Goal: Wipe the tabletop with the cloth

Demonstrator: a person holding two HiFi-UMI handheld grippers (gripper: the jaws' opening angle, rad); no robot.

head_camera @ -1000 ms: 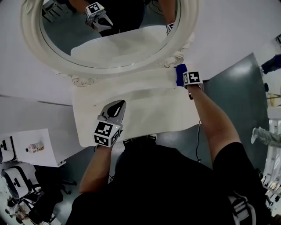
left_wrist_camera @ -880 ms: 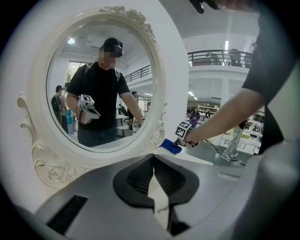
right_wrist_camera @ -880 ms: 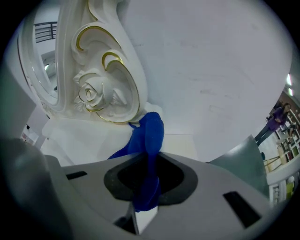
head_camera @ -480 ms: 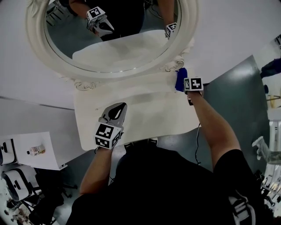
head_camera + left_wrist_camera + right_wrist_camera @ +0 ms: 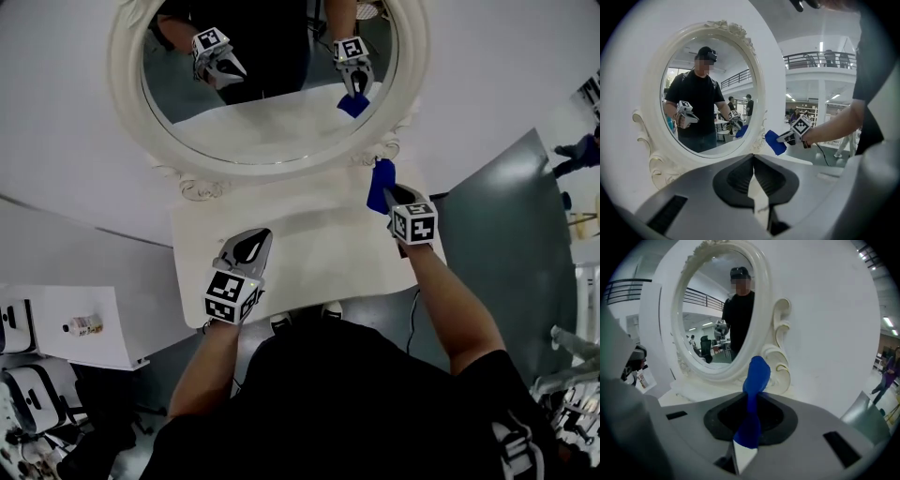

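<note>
I am holding the blue cloth (image 5: 379, 181) in my right tongs (image 5: 385, 193), which are clamped on one bunched end. The rest is standing up past the tips as a soft fold. It is sitting right of centre in the head view, at the bench's (image 5: 309, 239) far right corner, just beside the scrolled foot of the mirror (image 5: 128, 112). From the left gripper view it appears to be hanging clear of the surface.

My left tongs (image 5: 255, 240) are hovering over the bench left of centre, closed together with nothing between them.

I am judging the cloth light and limp. It should flatten under gentle pressure and drag easily, but the free end may fold under, so a grip near the bunched end suits pushing.

The bare white surface between my 2 tongs is offering open room. The mirror frame is bounding the upper side, and the bench's right edge is dropping to the dark floor (image 5: 497, 234) close beside my right tongs.
</note>
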